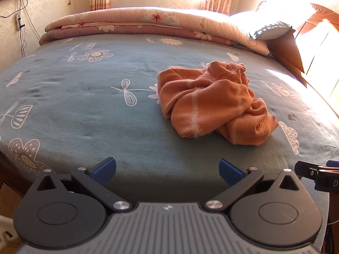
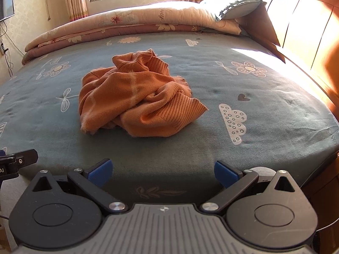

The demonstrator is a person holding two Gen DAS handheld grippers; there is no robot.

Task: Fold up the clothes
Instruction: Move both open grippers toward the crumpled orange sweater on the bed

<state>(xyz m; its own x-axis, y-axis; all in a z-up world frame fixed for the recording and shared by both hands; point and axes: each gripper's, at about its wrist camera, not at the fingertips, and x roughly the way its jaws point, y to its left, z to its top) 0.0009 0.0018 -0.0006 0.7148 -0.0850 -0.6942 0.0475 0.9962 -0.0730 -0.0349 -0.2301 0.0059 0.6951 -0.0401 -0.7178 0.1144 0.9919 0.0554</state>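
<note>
Sunlit bed holds a crumpled orange sweater at one o'clock; both claws, left gripper and right gripper, gape empty, so pinch its ribbed hem and spread it flat.

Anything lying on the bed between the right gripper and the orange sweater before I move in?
Nothing: in the right wrist view, only bare grey-blue bedsheet separates the open right gripper from the crumpled sweater. The left wrist view shows the same.
</note>
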